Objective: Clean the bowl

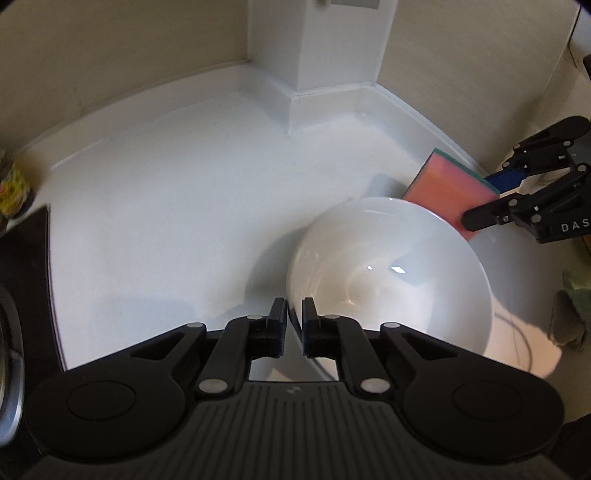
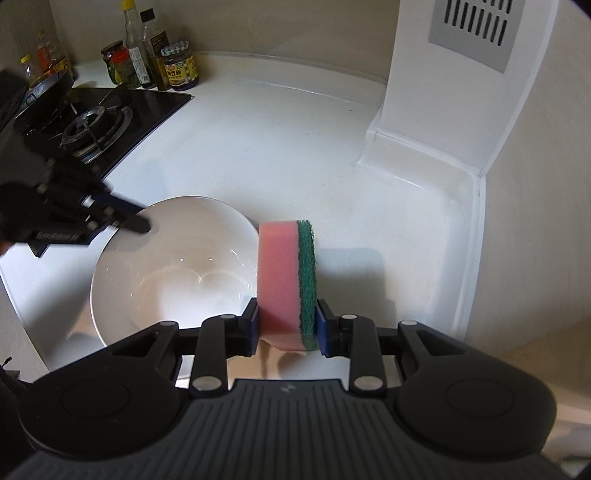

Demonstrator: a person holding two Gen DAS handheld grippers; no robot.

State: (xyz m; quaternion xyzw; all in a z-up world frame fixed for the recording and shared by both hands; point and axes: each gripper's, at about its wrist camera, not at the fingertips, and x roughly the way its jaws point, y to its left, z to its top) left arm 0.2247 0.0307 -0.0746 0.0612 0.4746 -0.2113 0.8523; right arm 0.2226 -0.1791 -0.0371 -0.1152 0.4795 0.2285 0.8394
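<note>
1. A white kitchen counter (image 2: pixel 280 147) runs into a corner beneath beige walls, with a white boxed column (image 2: pixel 443 110) carrying a grey vent grille (image 2: pixel 476 26) rising at the back.
2. At the far left of the counter sits a black gas hob (image 2: pixel 99 125), and behind it stands a cluster of sauce bottles and jars (image 2: pixel 155 62).
3. The white bowl (image 1: pixel 391 273) rests upright on the counter, its inside glossy and showing only light reflections.
4. The left gripper (image 1: pixel 293 326) has its fingers nearly together, pinching the bowl's near rim, one finger outside the wall and the other inside.
5. The right gripper (image 2: pixel 288 328) clamps a pink sponge (image 2: pixel 284 280) with a green scouring layer, held on edge with the pink face turned toward the bowl.
6. In the left wrist view the sponge (image 1: pixel 450 184) sits at the bowl's far rim; whether it touches the rim cannot be told.
7. In the right wrist view the bowl (image 2: pixel 173 266) lies just left of the sponge, with the left gripper (image 2: pixel 122 221) blurred at its opposite edge.
</note>
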